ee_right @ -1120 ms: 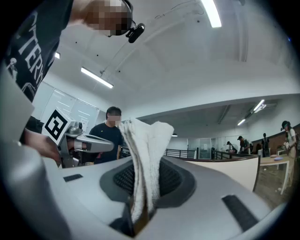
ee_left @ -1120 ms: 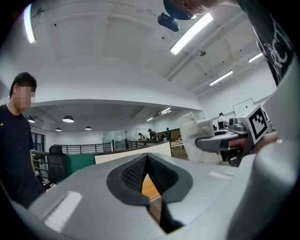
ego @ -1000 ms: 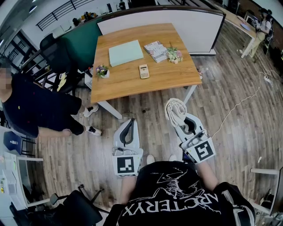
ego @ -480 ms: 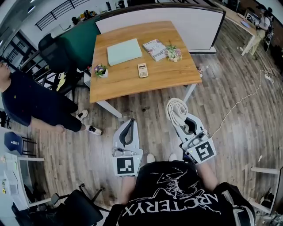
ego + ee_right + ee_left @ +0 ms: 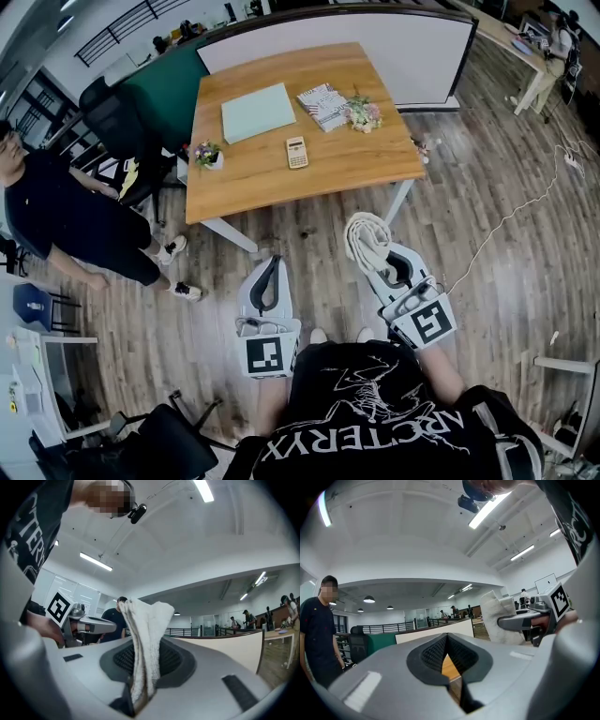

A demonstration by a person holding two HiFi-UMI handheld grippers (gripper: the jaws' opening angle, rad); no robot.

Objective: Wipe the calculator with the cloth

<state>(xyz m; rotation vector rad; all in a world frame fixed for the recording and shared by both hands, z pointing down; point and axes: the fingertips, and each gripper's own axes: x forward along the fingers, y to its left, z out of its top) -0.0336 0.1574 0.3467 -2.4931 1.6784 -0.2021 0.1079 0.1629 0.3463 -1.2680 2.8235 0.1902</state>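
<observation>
Right hand-held gripper (image 5: 377,260) stays clamped on the white cloth (image 5: 366,234), and the left hand-held gripper (image 5: 269,263) stays closed and empty; both have barely shifted at lower centre. The calculator (image 5: 296,151) lies on the table (image 5: 366,164) at upper centre, well apart from them, so wiping has not begun.

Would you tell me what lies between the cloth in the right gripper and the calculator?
In the head view, between the cloth and the calculator lie only wood floor and the bare front strip of the table.
</observation>
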